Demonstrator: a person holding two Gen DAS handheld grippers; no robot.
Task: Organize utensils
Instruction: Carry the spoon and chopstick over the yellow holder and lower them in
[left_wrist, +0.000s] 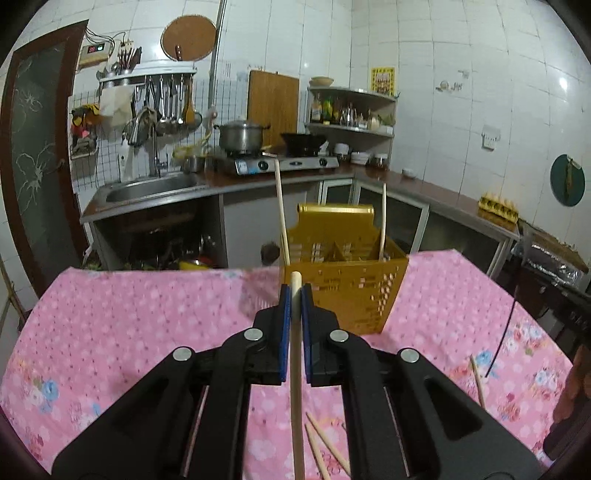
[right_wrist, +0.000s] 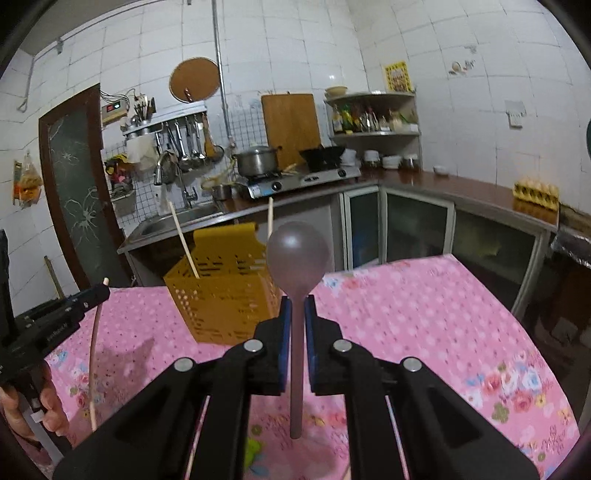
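While the left gripper (left_wrist: 295, 295) pinches a pale round wooden chopstick (left_wrist: 296, 387) between its blue pads, the stick's tip just clears the fingertips and its long shaft runs back under the black fingers, off the cloth. Beyond it, on the far part of a table covered in a pink floral cloth (left_wrist: 129, 314), stands a yellow perforated plastic utensil holder (left_wrist: 354, 291) with inner dividers; two more pale chopsticks (left_wrist: 279, 206) lean upright in its compartments, one at the left side and one at the right. Three loose chopsticks (left_wrist: 325, 443) lie on the cloth nearer the camera, two under the gripper and one off to the right. From the right wrist view, the right gripper (right_wrist: 295, 317) is clamped on the handle of a dull mauve-grey spoon (right_wrist: 297, 254), whose round bowl rises above the fingertips in front of the holder, with the handle hanging down below the pads. At that view's left edge a hand (right_wrist: 22, 410) holds the left gripper.
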